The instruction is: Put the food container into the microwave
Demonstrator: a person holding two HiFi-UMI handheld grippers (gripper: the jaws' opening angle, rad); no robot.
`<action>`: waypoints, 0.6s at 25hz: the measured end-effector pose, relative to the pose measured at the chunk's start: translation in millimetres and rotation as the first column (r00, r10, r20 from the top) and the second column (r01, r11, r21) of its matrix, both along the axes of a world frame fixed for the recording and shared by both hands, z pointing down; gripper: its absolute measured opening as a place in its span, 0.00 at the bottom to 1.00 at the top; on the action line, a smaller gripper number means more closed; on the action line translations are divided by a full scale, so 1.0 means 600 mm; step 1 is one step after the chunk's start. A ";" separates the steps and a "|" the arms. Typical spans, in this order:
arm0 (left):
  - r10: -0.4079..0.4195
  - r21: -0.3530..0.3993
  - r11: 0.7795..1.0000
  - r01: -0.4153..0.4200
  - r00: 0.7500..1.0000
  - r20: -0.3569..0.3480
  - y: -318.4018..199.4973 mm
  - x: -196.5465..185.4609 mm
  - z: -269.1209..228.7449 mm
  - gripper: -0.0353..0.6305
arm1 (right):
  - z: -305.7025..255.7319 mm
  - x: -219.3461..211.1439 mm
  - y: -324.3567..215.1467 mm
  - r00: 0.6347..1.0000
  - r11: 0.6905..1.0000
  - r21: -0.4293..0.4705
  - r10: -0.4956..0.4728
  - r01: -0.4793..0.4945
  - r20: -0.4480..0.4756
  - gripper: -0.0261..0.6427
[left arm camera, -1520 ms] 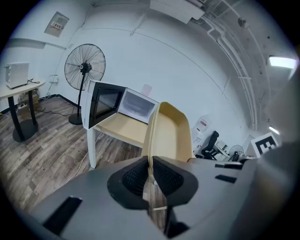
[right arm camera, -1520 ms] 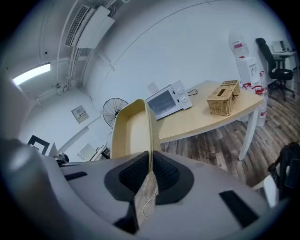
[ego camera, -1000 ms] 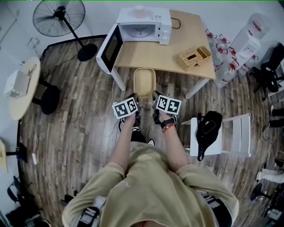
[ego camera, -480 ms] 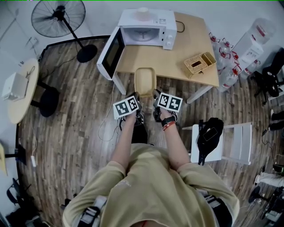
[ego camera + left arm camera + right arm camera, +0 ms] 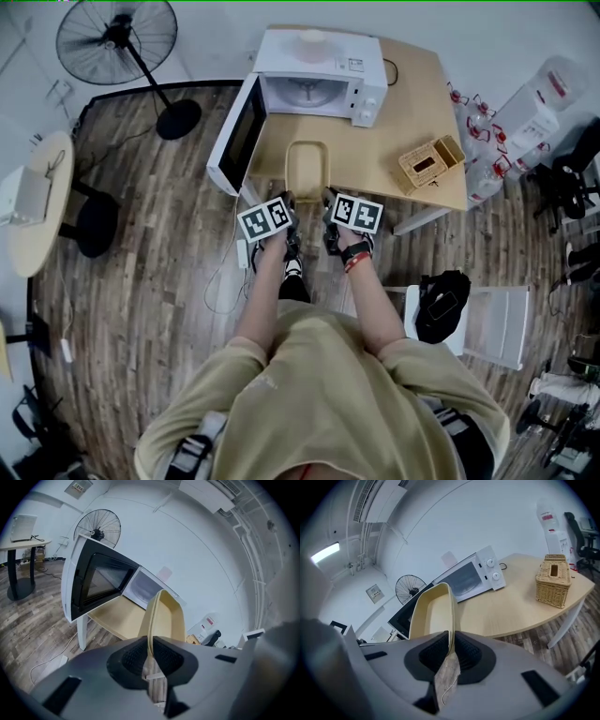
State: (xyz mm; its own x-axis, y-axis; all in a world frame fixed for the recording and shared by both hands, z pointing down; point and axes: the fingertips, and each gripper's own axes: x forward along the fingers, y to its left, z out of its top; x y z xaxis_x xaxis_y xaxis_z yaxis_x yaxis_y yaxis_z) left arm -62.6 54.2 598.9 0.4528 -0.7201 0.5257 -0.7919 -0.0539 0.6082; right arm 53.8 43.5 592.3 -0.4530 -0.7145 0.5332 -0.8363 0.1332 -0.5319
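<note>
Over the near edge of the light wooden table (image 5: 412, 112), the shallow, empty beige rectangular plastic food container (image 5: 307, 169) is held level. The left gripper (image 5: 286, 200) pinches its left rim, the right gripper (image 5: 328, 200) its right rim. Beyond stands the open white microwave (image 5: 323, 80).

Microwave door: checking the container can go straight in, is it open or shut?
Open. The door stands swung out left of the microwave, its cavity exposed.
</note>
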 end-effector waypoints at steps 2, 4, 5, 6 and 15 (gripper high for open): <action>0.017 0.002 1.000 -0.017 1.000 0.009 -0.032 -0.002 0.001 0.13 | 0.002 -0.003 -0.031 1.000 1.000 -0.009 0.015 -0.015 -0.005 0.11; 0.040 0.004 0.999 -0.040 0.999 0.029 -0.060 -0.004 0.007 0.13 | 0.010 -0.006 -0.059 1.000 0.999 -0.027 0.027 -0.027 -0.001 0.11; 0.054 0.005 0.999 -0.054 0.998 0.041 -0.072 -0.004 0.011 0.13 | 0.014 -0.007 -0.071 1.000 0.999 -0.040 0.031 -0.031 0.003 0.11; 0.067 0.003 0.998 -0.068 0.997 0.049 -0.085 -0.004 0.014 0.13 | 0.019 -0.008 -0.083 0.999 0.998 -0.052 0.036 -0.036 0.008 0.11; 0.107 -0.023 0.994 -0.106 0.993 0.044 -0.211 -0.014 0.031 0.13 | 0.034 -0.018 -0.204 0.997 0.994 -0.074 0.077 -0.075 0.020 0.11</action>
State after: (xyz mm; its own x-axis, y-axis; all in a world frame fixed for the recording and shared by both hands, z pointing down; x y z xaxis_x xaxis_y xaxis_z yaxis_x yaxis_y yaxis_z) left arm -71.2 -72.3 617.8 0.5021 -0.6577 0.5615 -0.8089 -0.1274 0.5740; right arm 42.9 -78.9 612.5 -0.4115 -0.7070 0.5752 -0.8301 0.0300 -0.5569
